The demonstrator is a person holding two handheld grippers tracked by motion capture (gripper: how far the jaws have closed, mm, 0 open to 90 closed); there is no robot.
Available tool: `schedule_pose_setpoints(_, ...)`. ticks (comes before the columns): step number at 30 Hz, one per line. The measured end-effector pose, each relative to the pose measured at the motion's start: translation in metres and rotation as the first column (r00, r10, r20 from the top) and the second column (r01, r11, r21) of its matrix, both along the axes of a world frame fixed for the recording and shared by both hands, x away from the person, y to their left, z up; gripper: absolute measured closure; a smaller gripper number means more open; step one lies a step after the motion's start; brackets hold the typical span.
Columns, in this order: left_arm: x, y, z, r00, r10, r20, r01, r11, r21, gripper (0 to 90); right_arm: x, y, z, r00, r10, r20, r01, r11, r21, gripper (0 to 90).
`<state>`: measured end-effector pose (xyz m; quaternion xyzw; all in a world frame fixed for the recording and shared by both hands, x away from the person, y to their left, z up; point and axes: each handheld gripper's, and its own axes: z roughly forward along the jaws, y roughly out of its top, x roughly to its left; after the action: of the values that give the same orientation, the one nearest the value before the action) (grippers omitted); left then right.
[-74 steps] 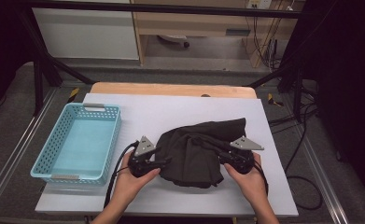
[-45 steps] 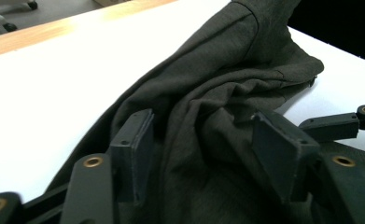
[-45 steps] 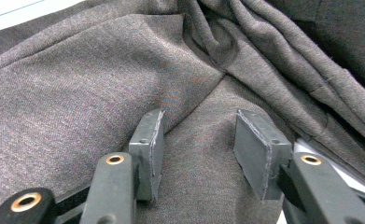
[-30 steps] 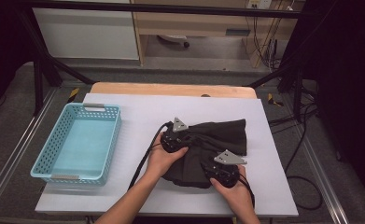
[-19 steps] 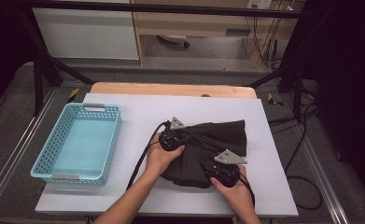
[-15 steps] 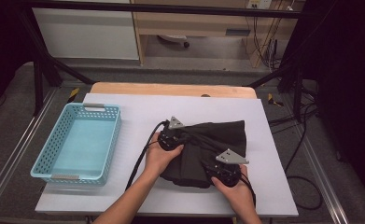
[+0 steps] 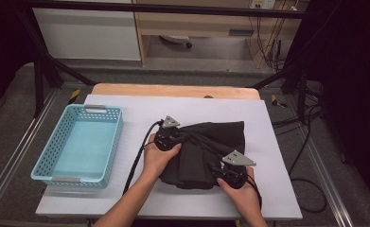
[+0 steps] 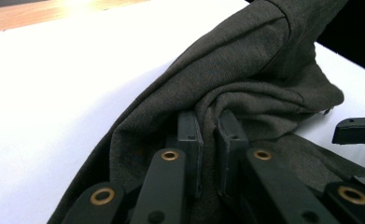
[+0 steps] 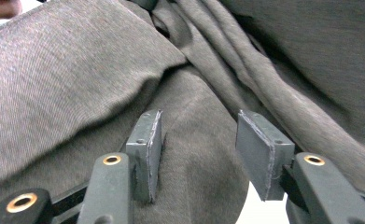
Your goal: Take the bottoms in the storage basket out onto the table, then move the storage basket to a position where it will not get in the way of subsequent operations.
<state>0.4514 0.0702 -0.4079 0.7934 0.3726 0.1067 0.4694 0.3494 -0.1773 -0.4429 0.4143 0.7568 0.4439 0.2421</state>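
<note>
Dark grey knit garment (image 7: 206, 151) lies half-folded right of the perforated blue plastic basket (image 7: 76, 144); left hand-held gripper (image 8: 210, 140) pinches a fold ready to lift, right hand-held gripper (image 9: 199, 149) straddles cloth, jaws apart.

We find one dark grey-brown garment (image 7: 206, 151) of fine knit cloth lying bunched and partly folded on the white desk (image 7: 277, 189), right of centre. Its far edge runs fairly straight toward 2 o'clock; the near part is folded into a thicker slab toward 6 o'clock. Long creases run diagonally across it. At its 10 o'clock corner a fold is gathered up into a raised ridge, off the desk.
</note>
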Motion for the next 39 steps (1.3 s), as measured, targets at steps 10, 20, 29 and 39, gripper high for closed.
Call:
schedule_pose_setpoints(10, 0.006, 0.024, -0.015, 0.9976, 0.048, -0.051, -0.05, 0.9972, -0.055, 81.8, 0.0, 0.0, 0.0, 1.0, -0.001, 0.001, 0.001, 1.0, 0.002, 51.1)
schedule_pose_setpoints(20, 0.005, 0.041, -0.026, 0.9946, 0.078, -0.069, -0.082, 0.9944, -0.067, 81.9, 0.0, 0.004, 0.0, 0.9999, 0.01, 0.003, -0.01, 1.0, 0.003, 50.8)
schedule_pose_setpoints(29, 0.006, 0.048, -0.038, 0.9913, 0.091, -0.095, -0.097, 0.9929, -0.068, 81.6, -0.001, 0.005, 0.001, 0.9999, 0.014, 0.005, -0.014, 1.0, -0.002, 50.2)
schedule_pose_setpoints(39, 0.0, 0.051, -0.043, 0.9943, 0.07, -0.081, -0.076, 0.9942, -0.077, 81.6, -0.001, 0.0, 0.005, 0.9999, -0.006, 0.011, 0.006, 1.0, 0.01, 50.1)
